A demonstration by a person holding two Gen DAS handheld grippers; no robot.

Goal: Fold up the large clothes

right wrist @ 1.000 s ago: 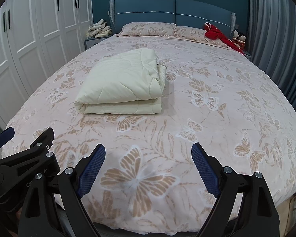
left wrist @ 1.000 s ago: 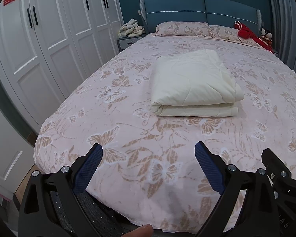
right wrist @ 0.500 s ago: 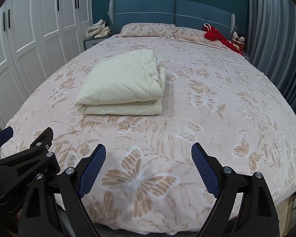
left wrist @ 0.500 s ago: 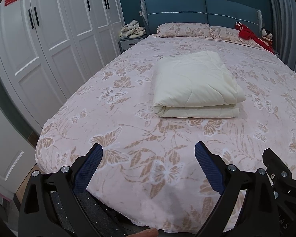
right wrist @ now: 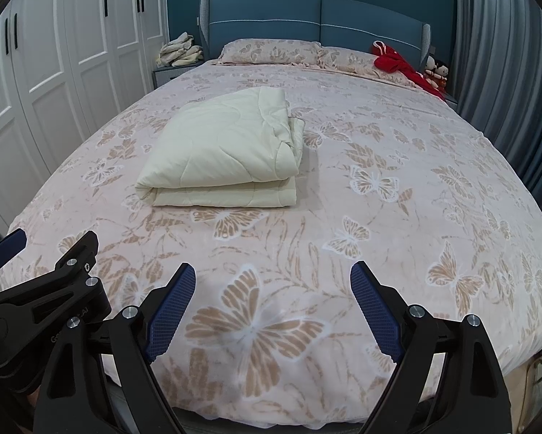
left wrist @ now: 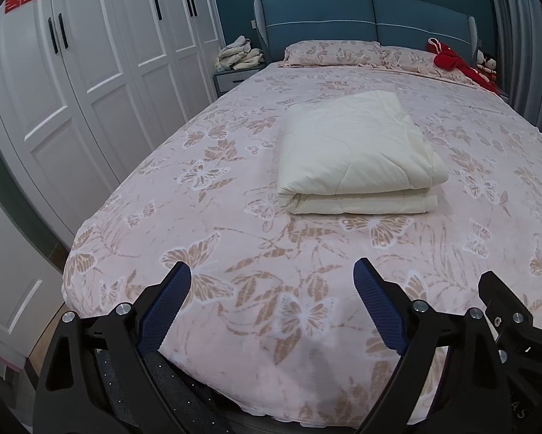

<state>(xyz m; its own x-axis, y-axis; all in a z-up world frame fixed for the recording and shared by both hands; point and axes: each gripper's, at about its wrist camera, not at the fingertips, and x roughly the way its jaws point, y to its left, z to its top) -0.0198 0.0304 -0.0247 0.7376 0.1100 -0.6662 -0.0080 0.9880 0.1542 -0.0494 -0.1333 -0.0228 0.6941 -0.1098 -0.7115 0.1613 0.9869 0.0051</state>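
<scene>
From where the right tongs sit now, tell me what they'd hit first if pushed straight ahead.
Probably the butterfly-print bedspread near the foot of the bed: the open right tongs tilt down toward it. The folded cream quilt lies further up and left of that line, though depth is uncertain.

One folded quilt (left wrist: 354,152) lies on one bed (left wrist: 234,253). Two pillows (left wrist: 332,52) sit at the headboard, one nightstand (left wrist: 234,77) beside it. Two tools: left (left wrist: 272,303), right (right wrist: 272,302).

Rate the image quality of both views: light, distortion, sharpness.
Left wrist view: dim, even light, strong fisheye bending of the bed, dark corners, quilt sharp. Right wrist view: same bending and corners, soft shadow right of the quilt, no glare.
</scene>
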